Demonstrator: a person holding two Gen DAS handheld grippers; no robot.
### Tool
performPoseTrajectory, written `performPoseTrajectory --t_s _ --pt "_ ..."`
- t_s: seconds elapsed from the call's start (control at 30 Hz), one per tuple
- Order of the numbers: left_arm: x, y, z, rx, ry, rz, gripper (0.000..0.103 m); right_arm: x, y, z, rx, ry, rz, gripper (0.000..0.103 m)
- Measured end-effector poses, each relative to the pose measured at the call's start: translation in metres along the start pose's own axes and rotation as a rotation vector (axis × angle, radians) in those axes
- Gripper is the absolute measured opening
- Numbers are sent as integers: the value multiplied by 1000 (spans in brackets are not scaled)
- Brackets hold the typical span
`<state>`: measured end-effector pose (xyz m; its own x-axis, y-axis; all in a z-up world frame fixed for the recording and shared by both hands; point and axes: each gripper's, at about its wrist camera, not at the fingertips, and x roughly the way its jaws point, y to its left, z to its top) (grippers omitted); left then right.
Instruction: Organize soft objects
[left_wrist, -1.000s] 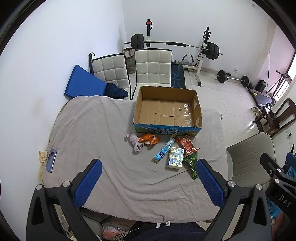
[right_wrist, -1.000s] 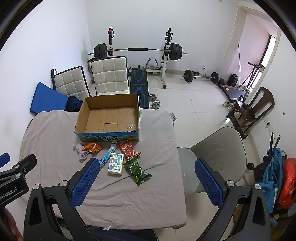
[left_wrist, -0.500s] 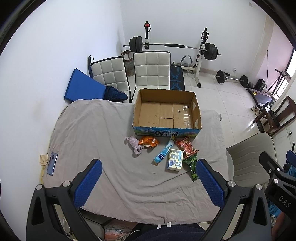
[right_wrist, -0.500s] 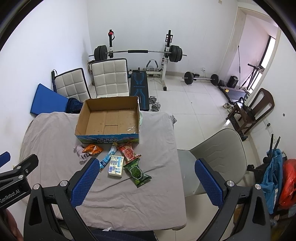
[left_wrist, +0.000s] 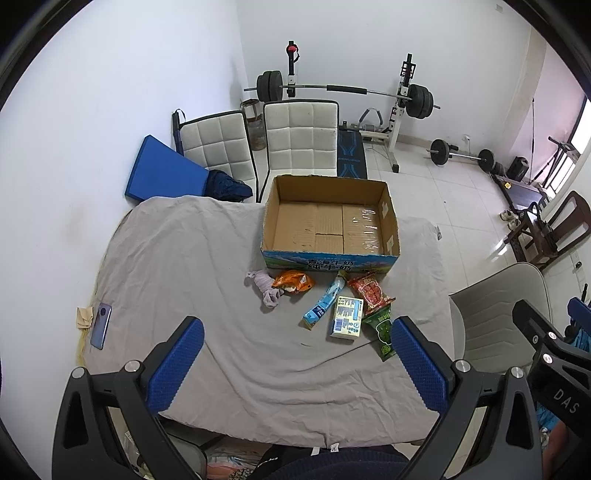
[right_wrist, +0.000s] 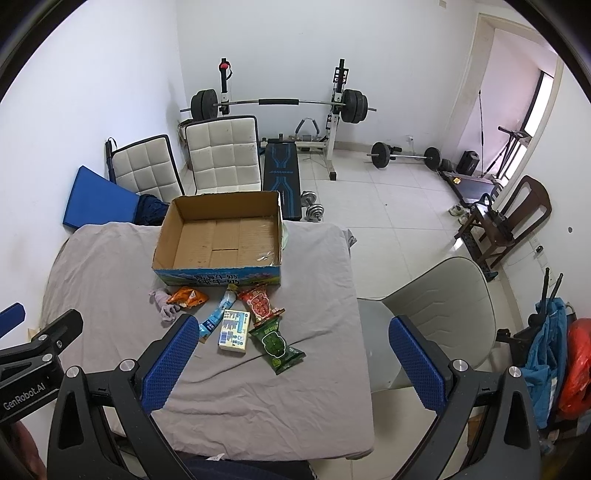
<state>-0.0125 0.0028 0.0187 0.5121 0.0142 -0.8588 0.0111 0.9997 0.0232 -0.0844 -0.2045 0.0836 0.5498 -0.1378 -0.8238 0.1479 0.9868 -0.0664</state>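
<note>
A: What's the biggest thing on the table (left_wrist: 177, 258)?

B: The open cardboard box (left_wrist: 328, 225), empty, at about 12 o'clock from the left gripper (left_wrist: 295, 363). The soft objects lie in a loose row just in front of its near wall.

A: Go through them, big to small.

B: A green snack bag (right_wrist: 276, 342) nearest the seat, a red snack bag (right_wrist: 260, 303) touching its far end, a white tissue pack (right_wrist: 233, 331) just beside both, a blue tube pouch (right_wrist: 217, 318) at 11 o'clock from that, an orange packet (left_wrist: 293, 281), then a crumpled lilac cloth (left_wrist: 266, 291) touching the packet's left side.

A: How do they handle?

B: I judge all light and yielding. The film bags look slippery and crinkly, so pinch a sealed end. The cloth is limp; take it at the bunched middle.

A: And the grippers?

B: Both hang high above the near edge, angled down at the table. The left gripper's fingers are spread wide, holding nothing; the right gripper (right_wrist: 291, 363) likewise, empty, at 3 o'clock of the left.
</note>
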Motion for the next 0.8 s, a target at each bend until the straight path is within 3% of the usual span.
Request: performPoseTrajectory --t_s 0.17,0.3,0.5,0.73,0.77,0.8 --pt "23 1 3 -28 16 6 103 24 -7 4 17 36 5 103" --pt "72 -2 7 -36 80 14 103 72 -13 6 22 105 14 103" --pt "193 -20 2 -2 242 34 103 213 -10 -19 -6 314 50 103" --pt "313 -47 -26 14 438 3 103 396 17 -96 -104 574 105 101" --pt "327 -53 -31 26 455 7 103 411 21 -105 -108 600 121 99" --pt "336 -55 -34 33 471 8 103 423 24 -112 -114 618 128 88"
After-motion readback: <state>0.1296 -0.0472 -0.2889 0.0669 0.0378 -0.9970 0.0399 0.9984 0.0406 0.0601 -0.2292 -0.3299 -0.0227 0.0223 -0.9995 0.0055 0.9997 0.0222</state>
